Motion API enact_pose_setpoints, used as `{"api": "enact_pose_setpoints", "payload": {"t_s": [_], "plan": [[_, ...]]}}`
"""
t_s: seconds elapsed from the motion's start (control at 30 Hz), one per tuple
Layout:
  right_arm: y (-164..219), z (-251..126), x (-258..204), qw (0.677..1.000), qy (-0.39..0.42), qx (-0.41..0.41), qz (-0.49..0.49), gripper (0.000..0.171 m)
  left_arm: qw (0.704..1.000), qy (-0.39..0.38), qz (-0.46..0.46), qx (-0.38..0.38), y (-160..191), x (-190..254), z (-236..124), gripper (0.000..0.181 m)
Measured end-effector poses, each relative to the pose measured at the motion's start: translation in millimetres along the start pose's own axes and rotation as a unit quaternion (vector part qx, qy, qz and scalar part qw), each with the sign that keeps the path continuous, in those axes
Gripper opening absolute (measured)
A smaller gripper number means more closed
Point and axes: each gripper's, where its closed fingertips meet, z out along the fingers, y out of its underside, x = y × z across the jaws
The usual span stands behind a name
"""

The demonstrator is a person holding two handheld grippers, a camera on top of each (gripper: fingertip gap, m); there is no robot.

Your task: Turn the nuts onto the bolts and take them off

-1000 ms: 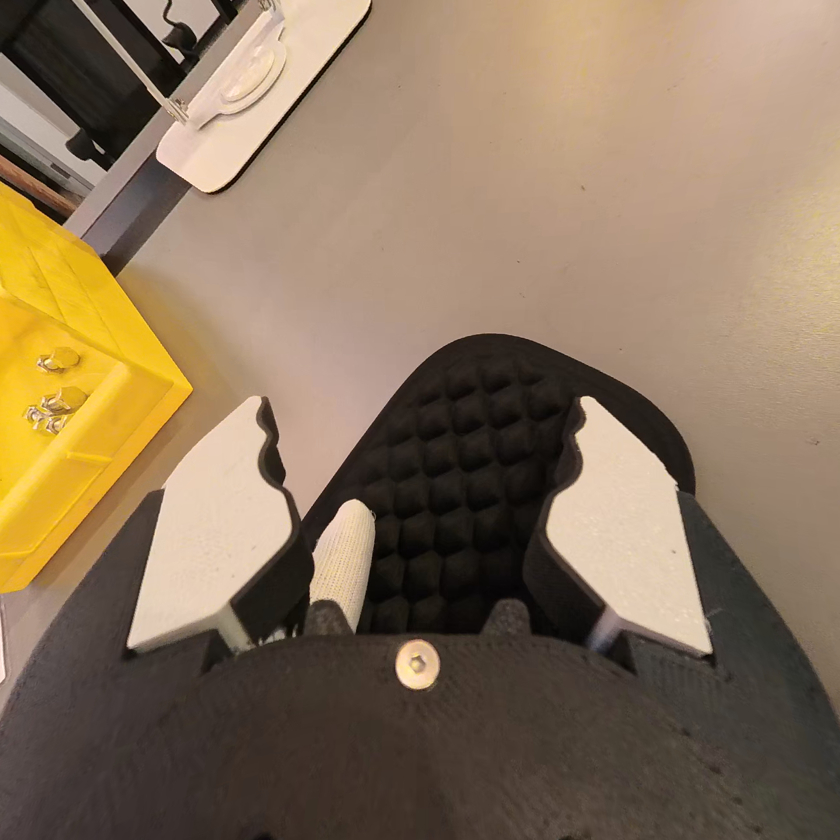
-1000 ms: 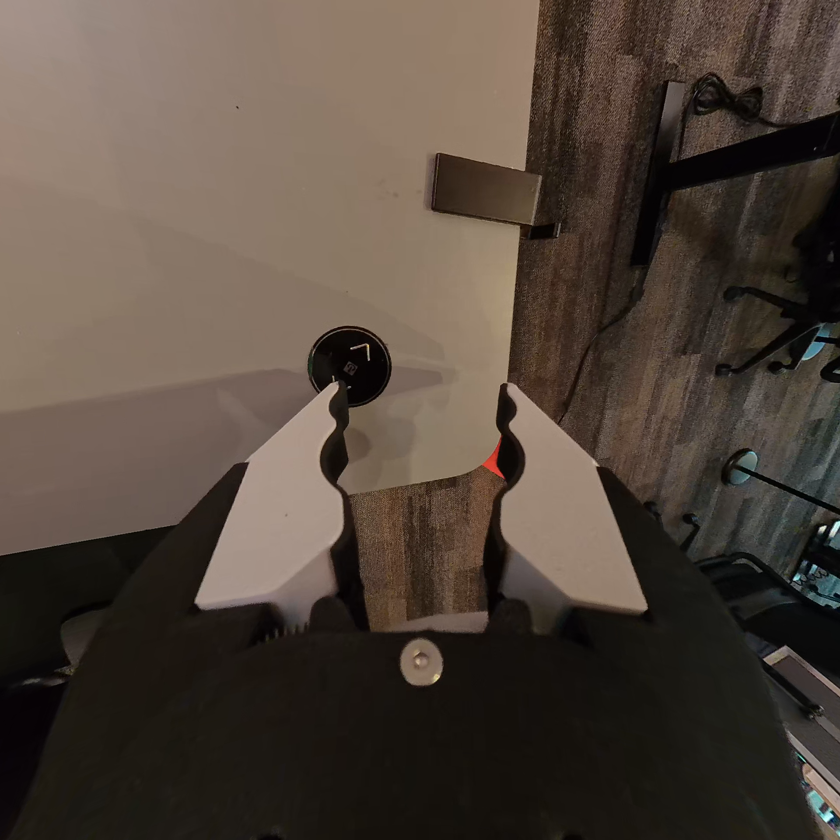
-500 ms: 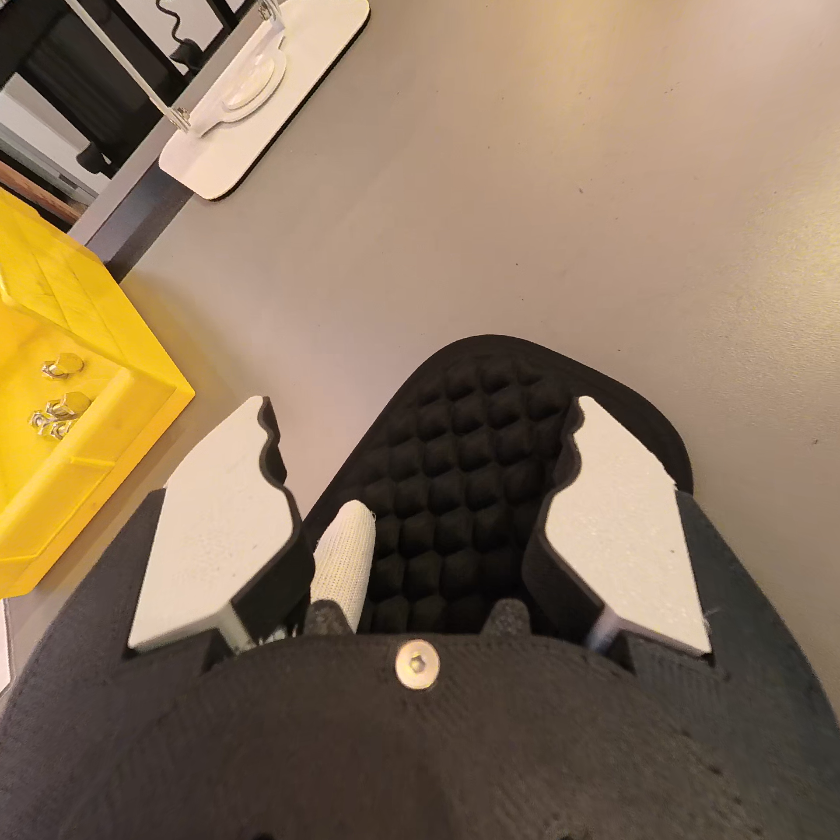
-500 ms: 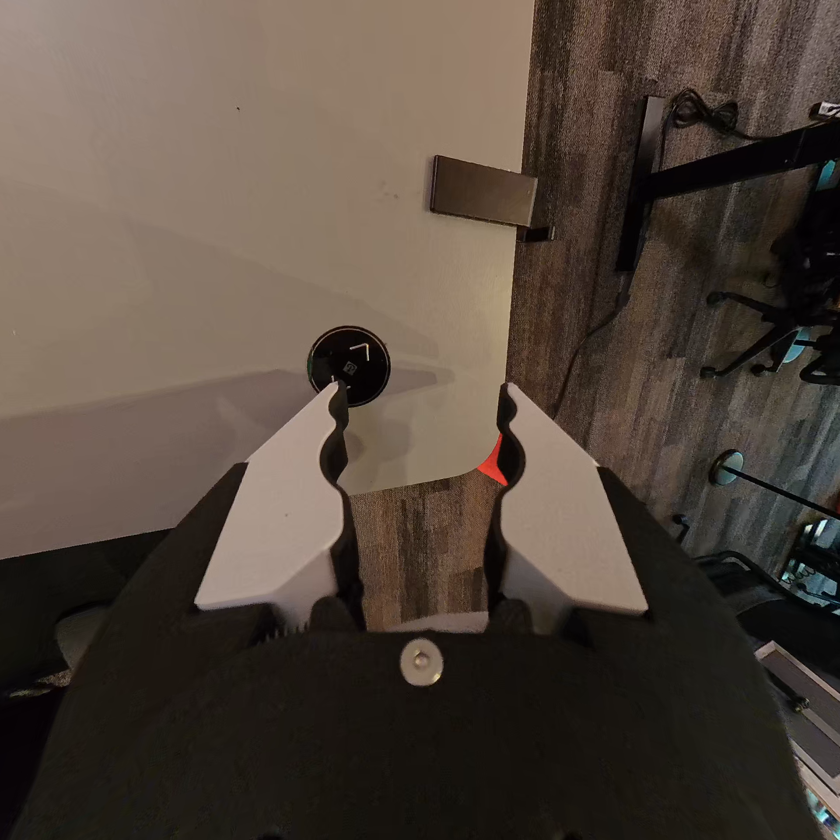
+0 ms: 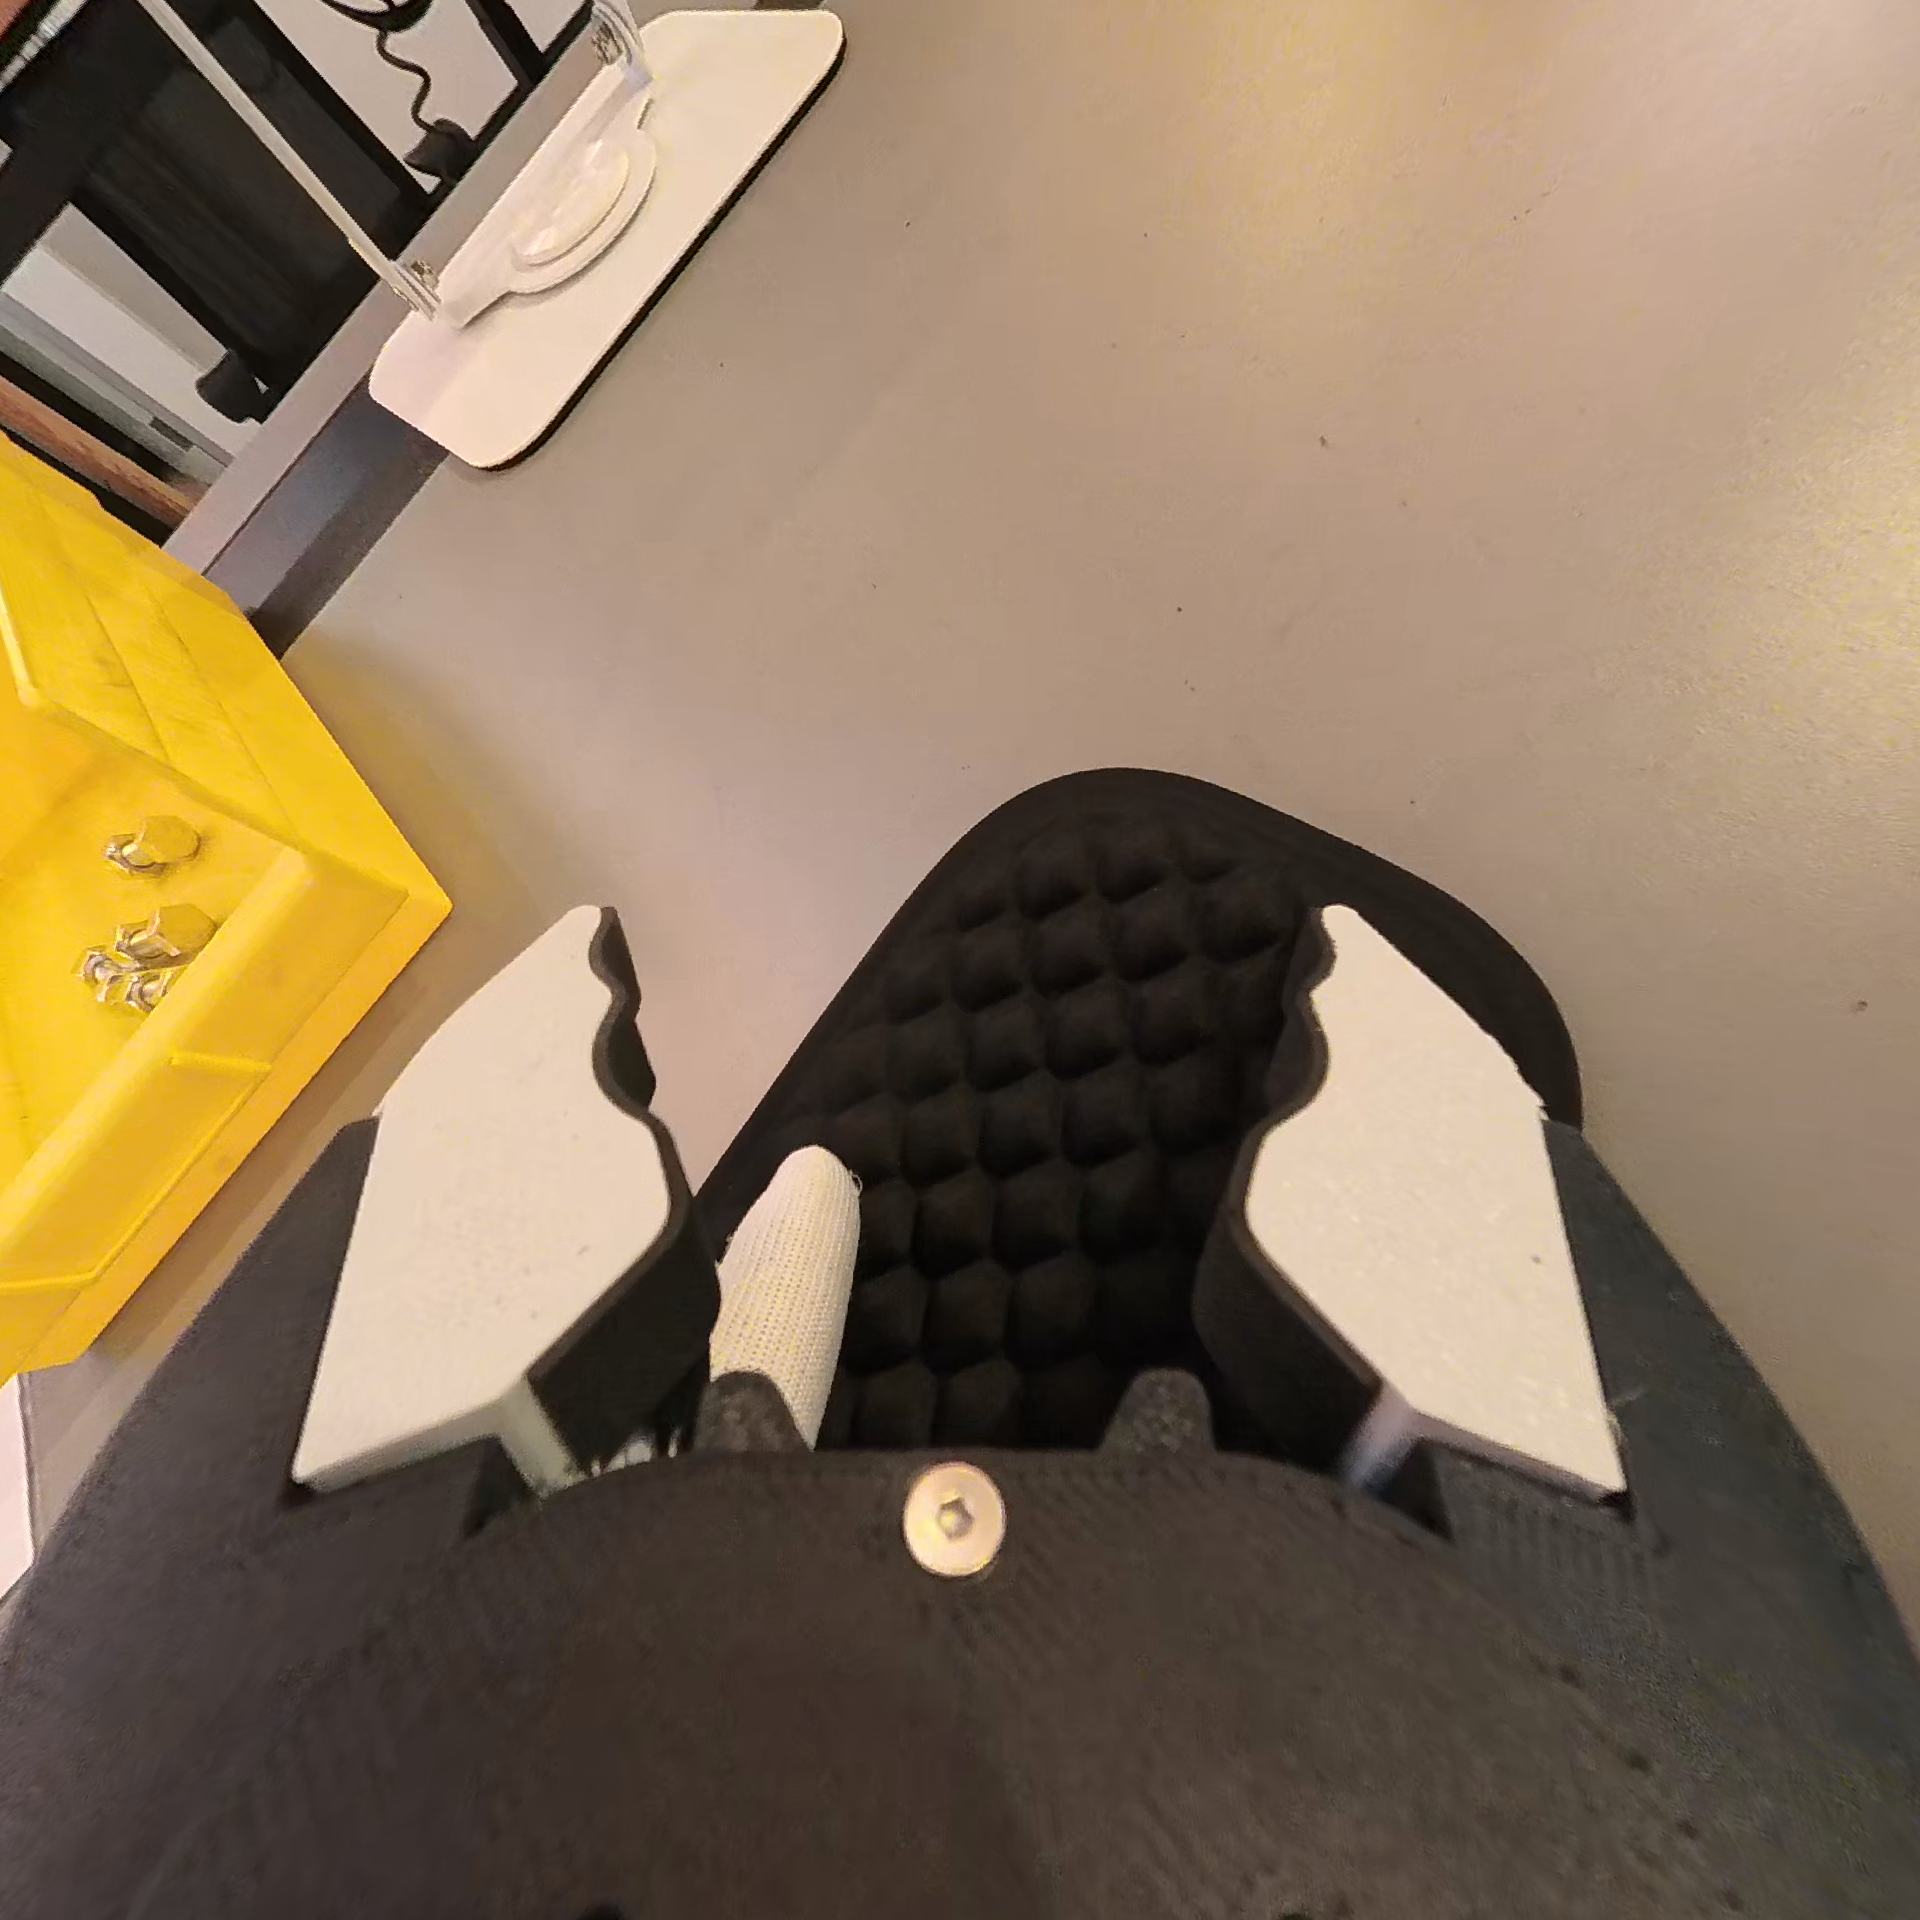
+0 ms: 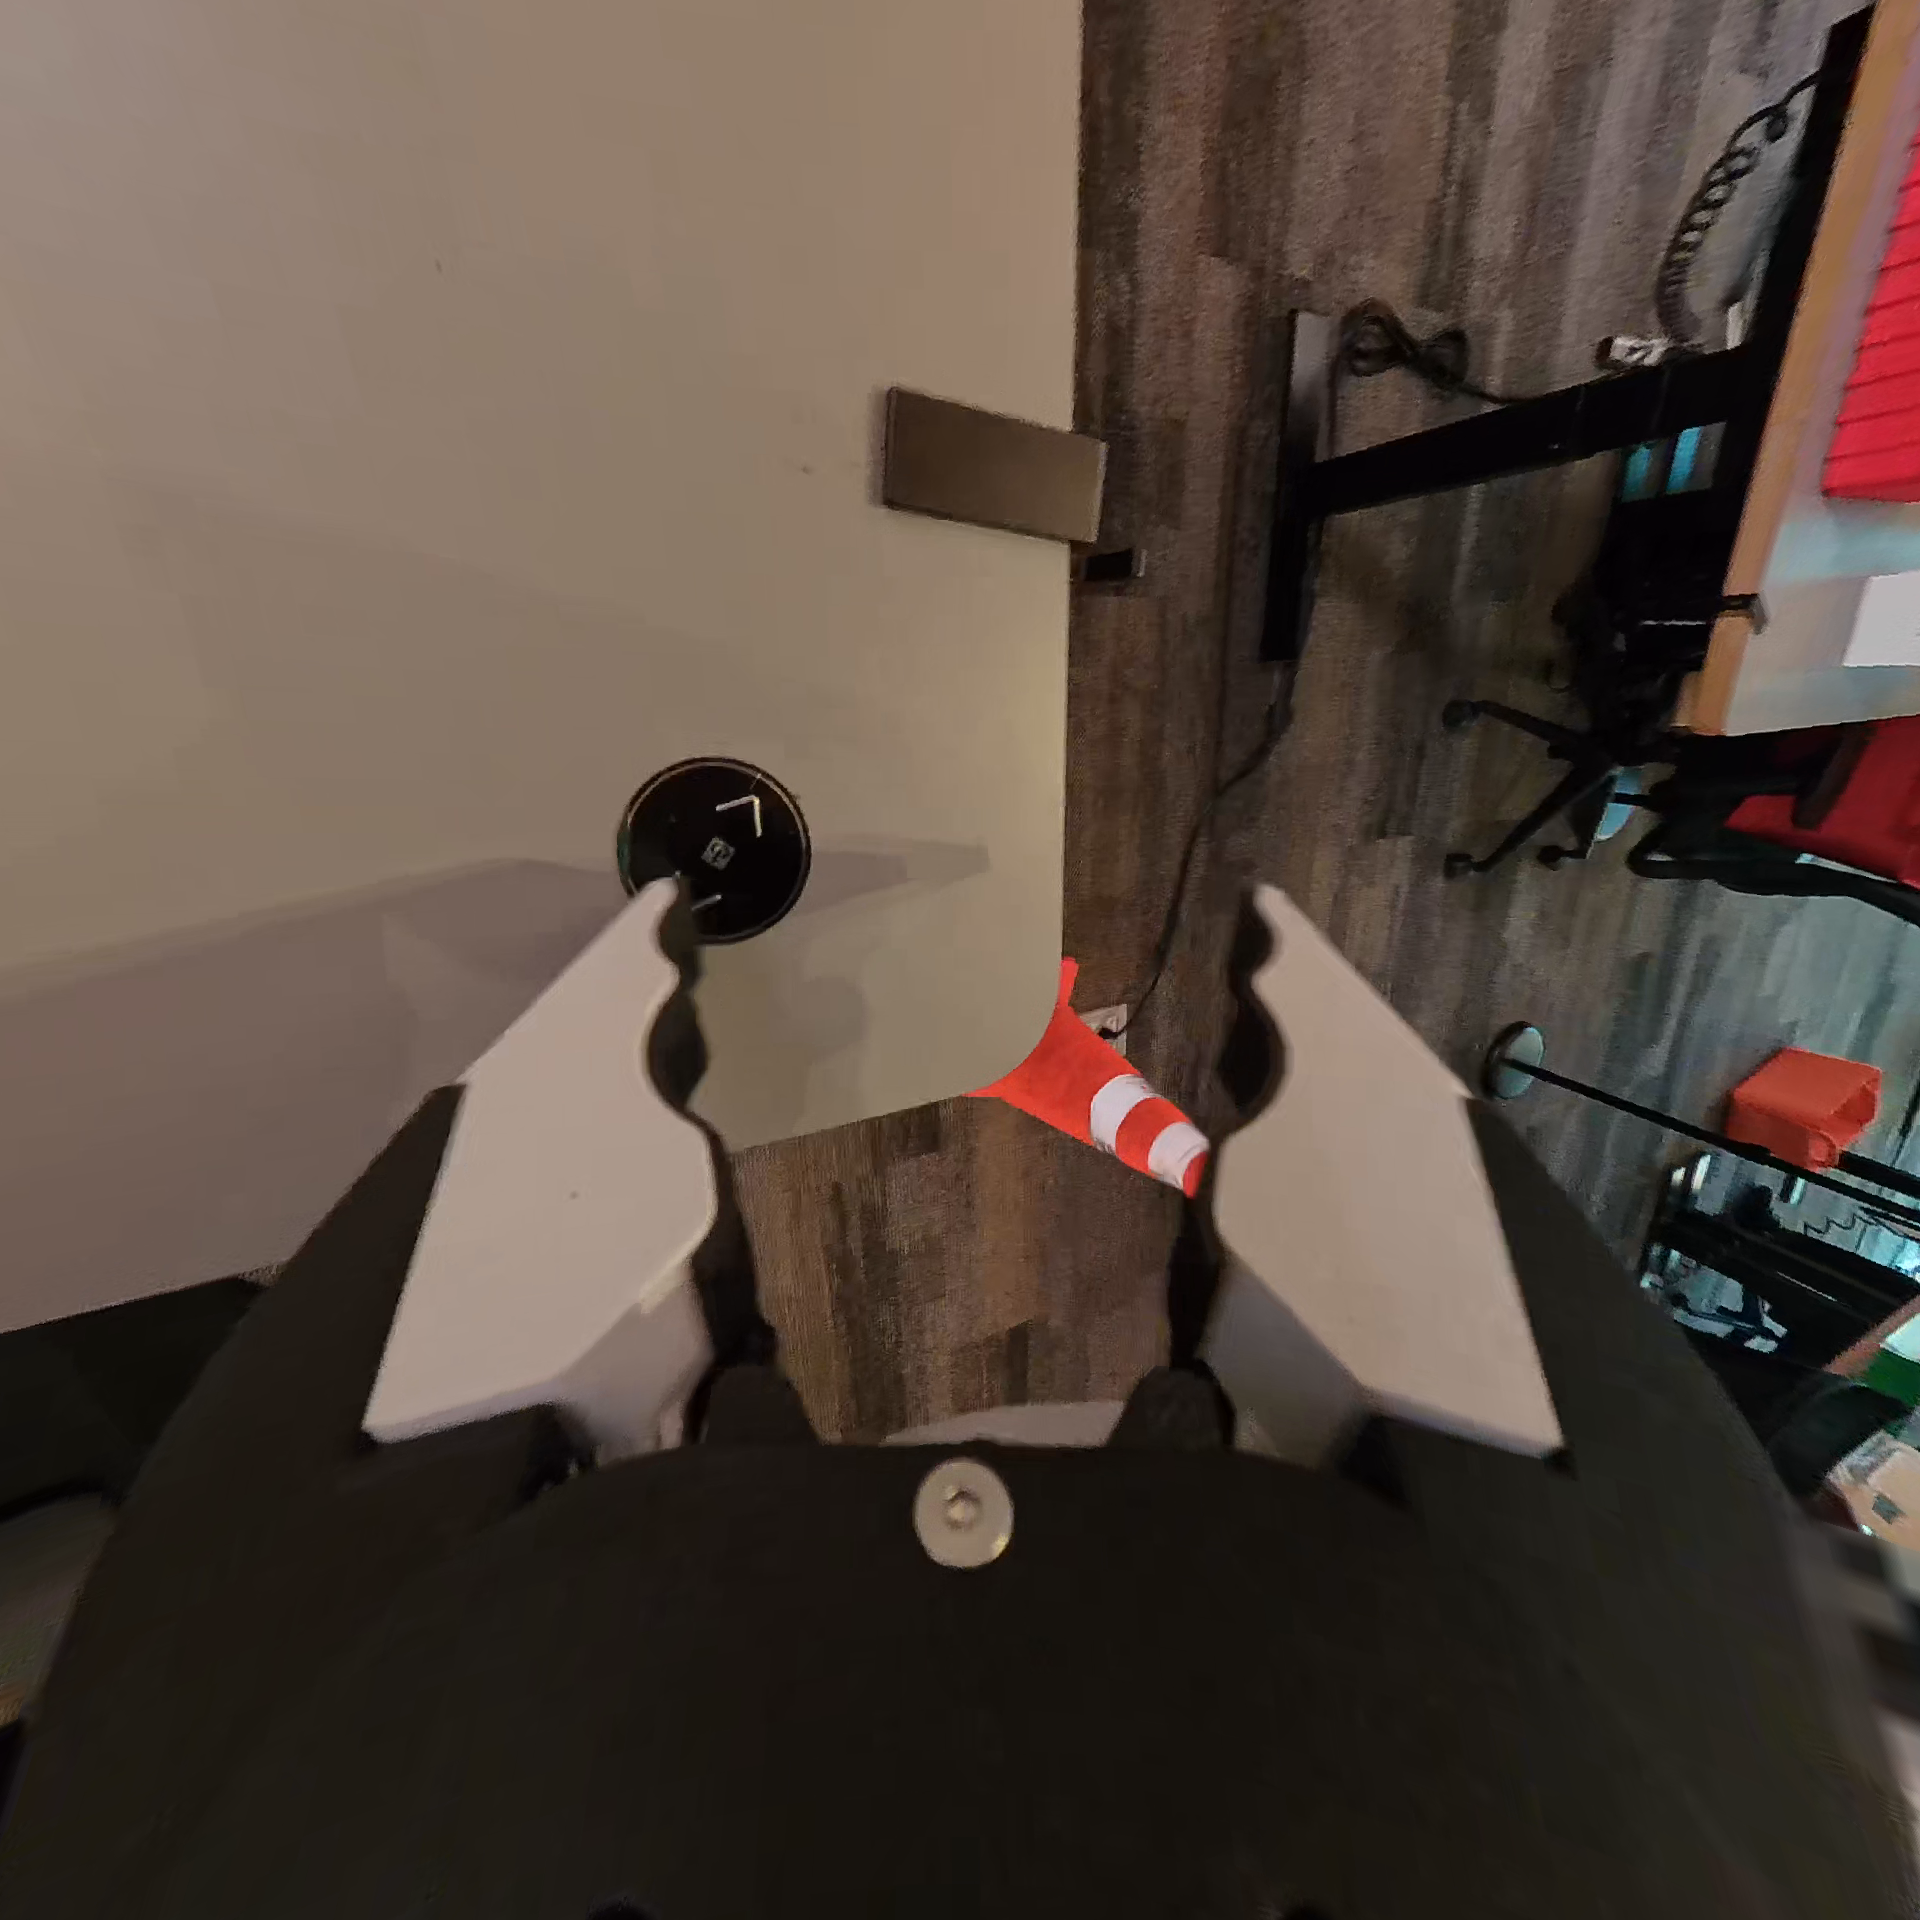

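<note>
In the left wrist view a yellow bin [image 5: 343, 925] stands at the left on the grey table and holds silver bolts with nuts [image 5: 140, 940]. My left gripper [image 5: 961, 920] is open and empty, to the right of the bin, above a black foam pad [image 5: 1091, 1039]. A white gloved finger [image 5: 795, 1268] shows between its fingers near the base. My right gripper [image 6: 961, 899] is open and empty, held over the table's corner and the floor beyond it. No bolts or nuts show in the right wrist view.
A white flat base with a clear stand [image 5: 592, 239] sits at the table's far left edge. A black round control [image 6: 715, 850] and a dark plate [image 6: 992, 478] sit in the table near its right edge. An orange cone [image 6: 1091, 1101], chairs and desk legs stand on the floor. About 75 centimetres separates my left fingertips from my right.
My right gripper has opened wider and its view has shifted, showing the orange cone and more of the room. My left gripper's view has drifted slightly, the bin sliding left.
</note>
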Motion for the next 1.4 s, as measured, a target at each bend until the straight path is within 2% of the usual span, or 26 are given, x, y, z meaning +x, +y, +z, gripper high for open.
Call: {"api": "enact_pose_setpoints", "payload": {"t_s": [0.1,0.17,0.3,0.33,0.4,0.47,0.5,0.6,0.67,0.73,0.87,0.97,1.07,1.23,1.33,1.4], "plan": [[-9.9,-11.0,8.2,0.999,0.024,0.026,0.017,0.114,1.000,-0.001,-0.002,0.000,-2.3,-1.9,-1.9,0.118],[-25.1,-28.7,13.7,0.997,0.049,0.059,0.024,0.116,1.000,-0.004,-0.002,0.002,-3.9,-4.3,-3.5,0.121],[-91.7,-93.3,-6.1,0.977,0.075,0.198,0.038,0.110,1.000,-0.016,0.011,0.011,-11.2,-12.7,-7.2,0.126],[-110.1,-110.5,-25.6,0.969,0.060,0.236,0.033,0.109,1.000,-0.013,0.011,0.013,-14.5,-12.9,-7.3,0.126],[-138.1,-137.8,-90.0,0.956,-0.024,0.291,0.009,0.107,1.000,-0.004,0.011,0.022,-24.1,-11.6,-5.0,0.125],[-152.3,-158.5,-167.8,0.937,-0.122,0.325,-0.024,0.108,1.000,0.005,0.026,0.010,-26.4,-8.4,2.9,0.126],[-157.1,-165.1,-197.9,0.928,-0.138,0.344,-0.034,0.110,0.999,0.015,0.035,0.000,-24.1,-4.9,8.6,0.129],[-162.4,-179.2,-284.5,0.892,-0.211,0.400,-0.020,0.111,0.999,0.031,0.033,-0.014,-20.4,-1.2,17.9,0.127],[-161.6,-174.5,-321.1,0.878,-0.231,0.420,-0.005,0.110,0.999,0.032,0.029,-0.020,-18.9,-1.4,18.4,0.127],[-167.3,-178.9,-332.2,0.871,-0.199,0.449,-0.029,0.110,0.999,0.033,0.034,-0.013,-19.0,1.2,17.0,0.124],[-172.7,-178.4,-359.1,0.859,-0.235,0.447,-0.083,0.116,0.998,0.042,0.038,-0.003,-18.5,6.9,12.4,0.123],[-175.6,-193.5,-386.2,0.823,-0.268,0.478,-0.150,0.117,0.997,0.055,0.046,0.004,-18.3,15.8,7.3,0.122],[-177.6,-215.0,-419.5,0.767,-0.342,0.499,-0.215,0.116,0.996,0.068,0.056,0.006,-17.5,28.5,-0.5,0.122],[-170.8,-243.1,-472.6,0.691,-0.399,0.515,-0.314,0.117,0.996,0.075,0.056,0.002,-13.8,47.5,-15.0,0.123],[-163.6,-256.1,-494.5,0.663,-0.403,0.526,-0.349,0.115,0.996,0.073,0.055,0.002,-10.6,56.5,-25.0,0.124],[-162.6,-262.8,-501.5,0.656,-0.416,0.519,-0.357,0.117,0.996,0.071,0.047,0.008,-10.0,56.7,-30.4,0.125]]}}
